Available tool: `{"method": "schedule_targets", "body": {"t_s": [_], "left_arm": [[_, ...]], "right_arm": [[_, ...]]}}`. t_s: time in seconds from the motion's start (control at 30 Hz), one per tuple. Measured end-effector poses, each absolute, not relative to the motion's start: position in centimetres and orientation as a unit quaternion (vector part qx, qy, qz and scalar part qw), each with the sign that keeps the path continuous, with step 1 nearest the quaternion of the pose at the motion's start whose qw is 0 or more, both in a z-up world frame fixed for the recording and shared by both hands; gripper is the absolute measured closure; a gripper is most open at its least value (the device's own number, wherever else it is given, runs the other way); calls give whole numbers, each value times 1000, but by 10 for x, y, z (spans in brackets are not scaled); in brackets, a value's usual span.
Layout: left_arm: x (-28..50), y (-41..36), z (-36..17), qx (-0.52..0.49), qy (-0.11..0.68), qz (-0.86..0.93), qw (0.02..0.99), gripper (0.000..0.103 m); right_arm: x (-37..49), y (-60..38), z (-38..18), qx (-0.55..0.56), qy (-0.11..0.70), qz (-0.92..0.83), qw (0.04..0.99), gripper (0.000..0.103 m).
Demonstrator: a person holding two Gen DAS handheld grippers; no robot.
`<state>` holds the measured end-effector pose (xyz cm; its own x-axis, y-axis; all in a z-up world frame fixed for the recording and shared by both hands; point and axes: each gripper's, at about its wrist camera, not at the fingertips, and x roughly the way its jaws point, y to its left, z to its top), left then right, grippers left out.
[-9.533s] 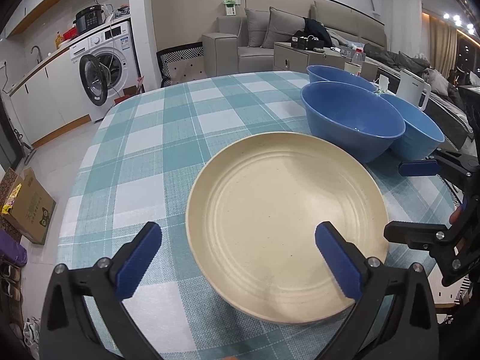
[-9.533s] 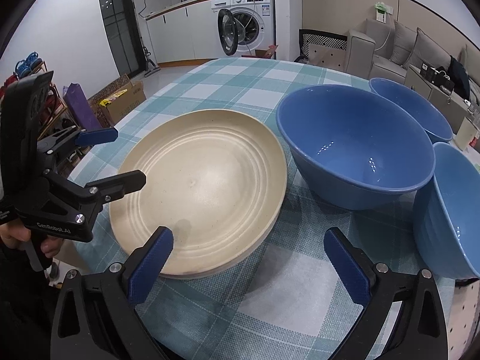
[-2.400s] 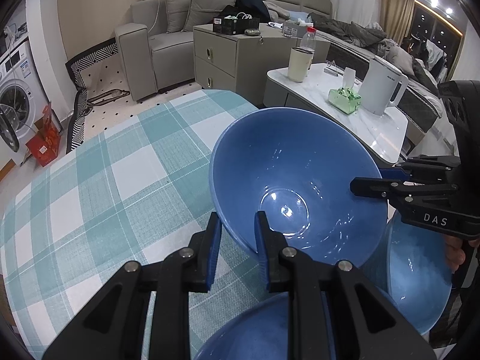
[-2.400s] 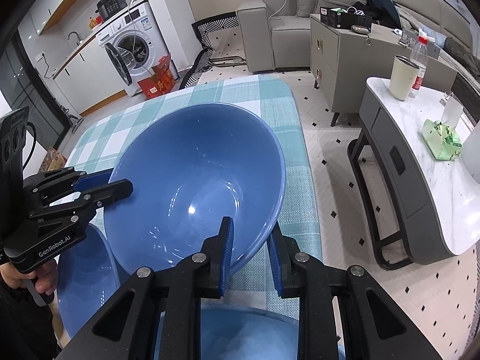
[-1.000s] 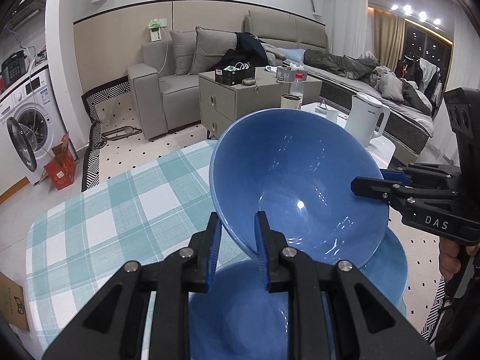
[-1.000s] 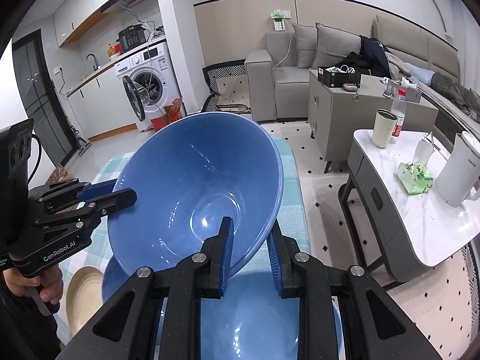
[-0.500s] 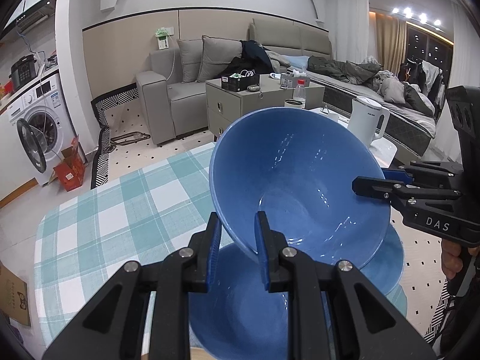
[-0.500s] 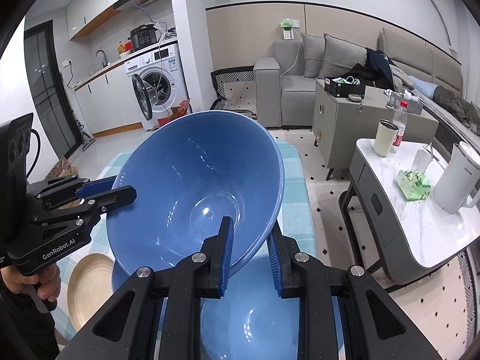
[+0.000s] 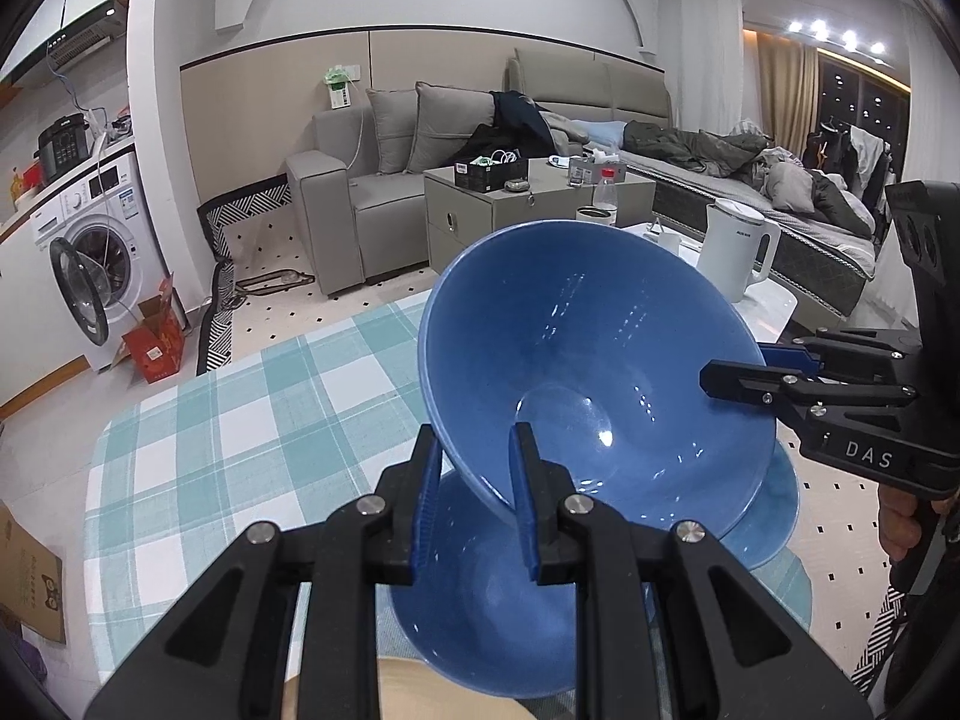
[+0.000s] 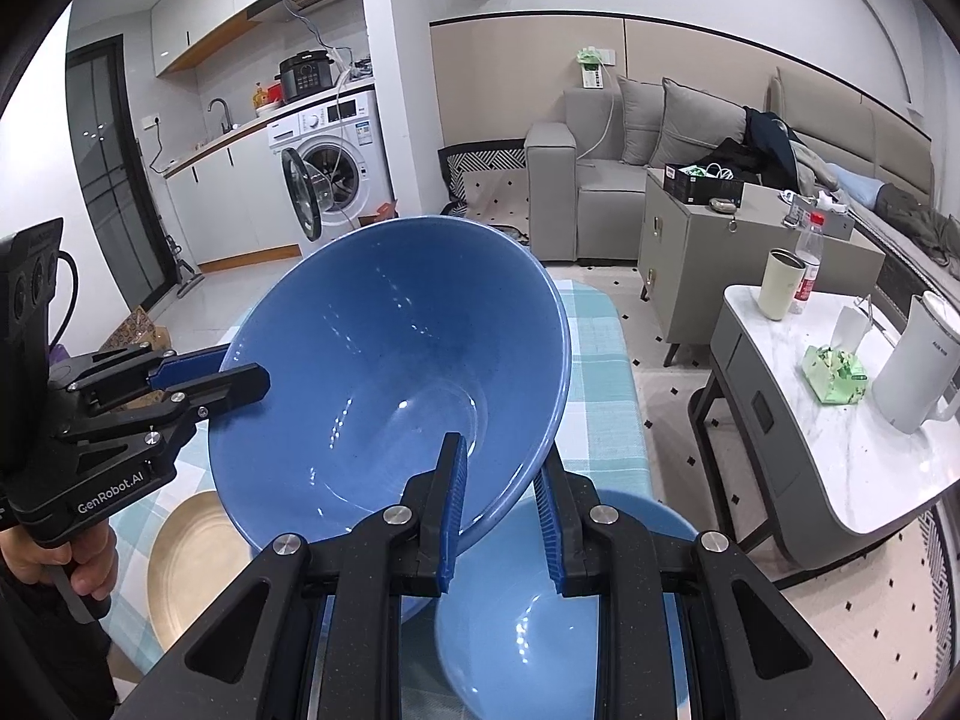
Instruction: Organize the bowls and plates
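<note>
A large blue bowl [image 9: 594, 372] [image 10: 390, 384] hangs tilted in the air above the checked table [image 9: 240, 414]. My left gripper [image 9: 474, 480] is shut on its near rim, and my right gripper [image 10: 498, 498] is shut on the opposite rim; each gripper shows at the side of the other's view. Below the lifted bowl a second blue bowl [image 9: 486, 618] rests on the table, and a third blue bowl [image 10: 540, 618] [image 9: 774, 504] sits beside it. The cream plate [image 10: 186, 558] lies on the table to the left, its edge also showing low in the left wrist view [image 9: 432, 696].
The table's far edge [image 9: 336, 330] gives way to tiled floor. A white side table [image 10: 828, 420] with a kettle [image 10: 924, 372], cup and bottle stands to the right. A grey sofa, cabinet and washing machine stand farther off. A hand [image 10: 72, 564] holds the left gripper's handle.
Both grippers have carried the big blue bowl together a little across the table toward the plate; the plate has come further into view. The grips on the rim are unchanged.
</note>
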<state>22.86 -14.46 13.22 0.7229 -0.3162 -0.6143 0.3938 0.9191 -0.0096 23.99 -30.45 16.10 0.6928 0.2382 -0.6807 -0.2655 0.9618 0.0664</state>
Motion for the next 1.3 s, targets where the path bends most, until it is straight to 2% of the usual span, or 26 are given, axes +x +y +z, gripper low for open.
{"method": "schedule_targets", "body": {"t_s": [1.3], "left_arm": [[205,-111,98,44,347,-164,923,82]], "right_arm": [[254,-287,128,-49,405,180,895,80]]}}
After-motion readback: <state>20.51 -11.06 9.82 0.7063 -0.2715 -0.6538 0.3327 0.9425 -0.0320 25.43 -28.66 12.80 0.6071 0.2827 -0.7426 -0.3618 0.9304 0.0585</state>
